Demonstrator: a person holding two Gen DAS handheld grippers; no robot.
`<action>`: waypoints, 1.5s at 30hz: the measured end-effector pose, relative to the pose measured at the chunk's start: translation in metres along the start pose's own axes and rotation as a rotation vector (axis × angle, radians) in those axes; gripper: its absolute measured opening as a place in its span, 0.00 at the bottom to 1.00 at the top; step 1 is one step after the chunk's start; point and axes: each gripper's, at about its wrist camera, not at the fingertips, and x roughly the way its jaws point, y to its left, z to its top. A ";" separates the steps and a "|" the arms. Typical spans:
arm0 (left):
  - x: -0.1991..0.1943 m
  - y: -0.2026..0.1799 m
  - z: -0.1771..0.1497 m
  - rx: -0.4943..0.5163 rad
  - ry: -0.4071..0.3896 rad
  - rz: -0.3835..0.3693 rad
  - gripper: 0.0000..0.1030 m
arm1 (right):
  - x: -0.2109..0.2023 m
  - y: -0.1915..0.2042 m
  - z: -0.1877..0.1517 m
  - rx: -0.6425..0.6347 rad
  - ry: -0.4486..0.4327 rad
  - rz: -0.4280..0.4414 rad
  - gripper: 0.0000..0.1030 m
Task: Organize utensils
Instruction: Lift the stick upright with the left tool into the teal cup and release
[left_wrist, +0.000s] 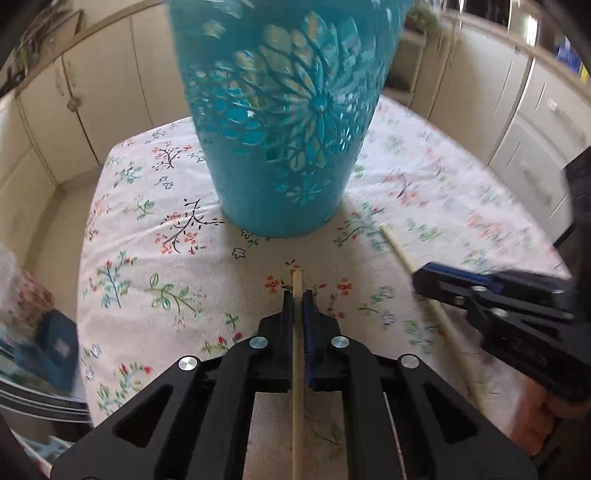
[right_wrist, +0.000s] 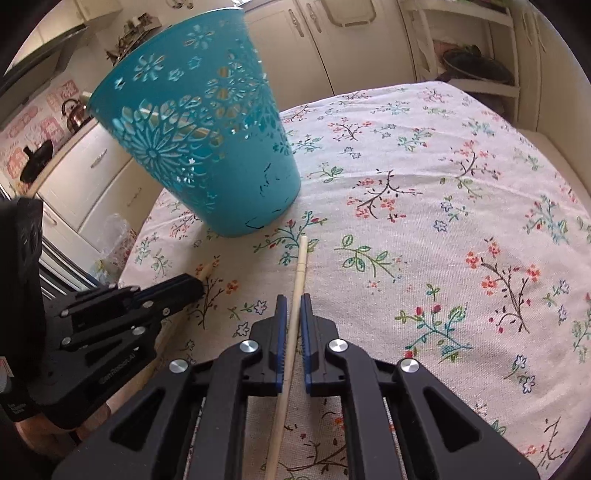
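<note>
Left gripper (left_wrist: 297, 295) was closed tight on one pale wooden chopstick (left_wrist: 297, 354). The stick ran lengthwise between the fingers, its tip poking just past the fingertips and pointing far, toward the teal basket (left_wrist: 280, 122).

Right gripper (right_wrist: 293, 300) had its fingers nearly shut around a second chopstick (right_wrist: 295, 295). The left pad seemed to touch the stick; a thin gap showed by the right pad, so a firm grip could not be confirmed. This stick's long axis also ran near to far, leaning slightly right, with its tip well beyond the fingertips and close to the basket's base.

Count: two chopsticks, one per gripper; two grippers side by side, near each other but apart.

Beyond both tips stood one teal basket with cut-out flower patterns, upright on the floral tablecloth (right_wrist: 443, 206).

Farther off: cream cabinets (left_wrist: 92, 92), and a kettle (right_wrist: 74, 112) at far left.
</note>
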 end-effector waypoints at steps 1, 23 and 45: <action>-0.007 0.001 -0.001 -0.006 -0.025 -0.023 0.05 | 0.000 -0.002 0.000 0.010 0.000 0.008 0.06; -0.175 0.032 0.139 -0.215 -0.658 -0.273 0.05 | -0.001 0.001 -0.001 -0.001 -0.003 -0.004 0.06; -0.111 0.057 0.190 -0.370 -0.797 -0.134 0.05 | -0.001 -0.008 0.003 0.047 0.006 0.038 0.06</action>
